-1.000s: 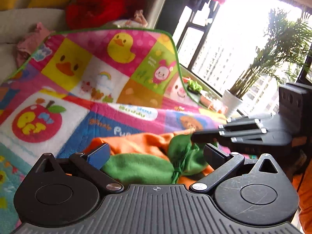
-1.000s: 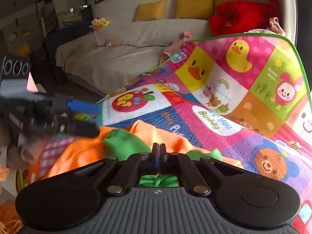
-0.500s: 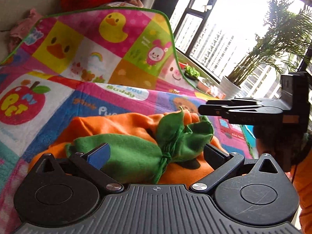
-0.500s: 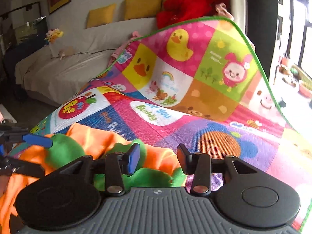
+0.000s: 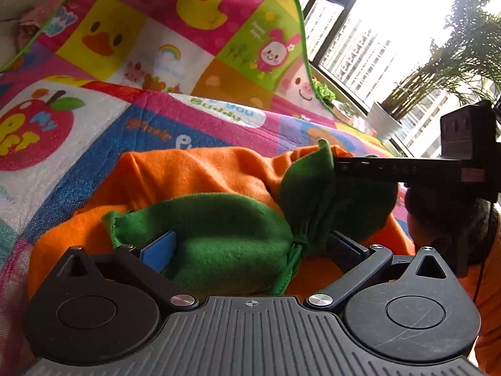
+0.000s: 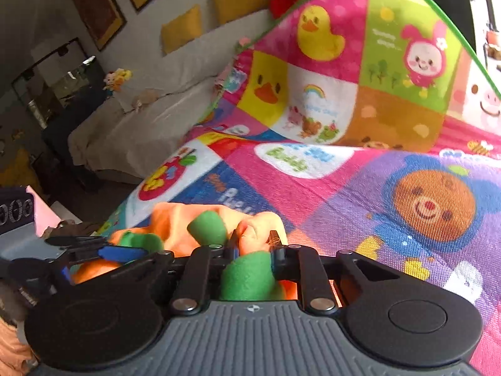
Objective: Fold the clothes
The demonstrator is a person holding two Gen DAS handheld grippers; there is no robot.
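Observation:
An orange fleece garment (image 5: pixel 188 169) with green leaf-shaped flaps (image 5: pixel 225 228) lies bunched on a colourful cartoon play mat (image 5: pixel 94 144). My left gripper (image 5: pixel 250 247) is open and low over it. A green flap lies between its fingers, and the pads are clear of the cloth. My right gripper (image 5: pixel 338 167) comes in from the right, its jaws closing on the garment's far green-and-orange edge. In the right wrist view the right gripper (image 6: pixel 253 244) pinches orange and green cloth (image 6: pixel 247 272) between its pads. The left gripper (image 6: pixel 125 247) shows there at the left.
The far part of the mat (image 6: pixel 360 62) stands up against a sofa (image 6: pixel 150 106) with yellow cushions. A window and a potted palm (image 5: pixel 385 122) are at the right. A hand (image 5: pixel 444 219) holds the right gripper. Pink cloth (image 5: pixel 37 22) lies on the sofa.
Both grippers have sunk closer to the garment. The right gripper was shut, opened half a second ago, rolled, and has closed on the garment's edge. The left gripper stays open.

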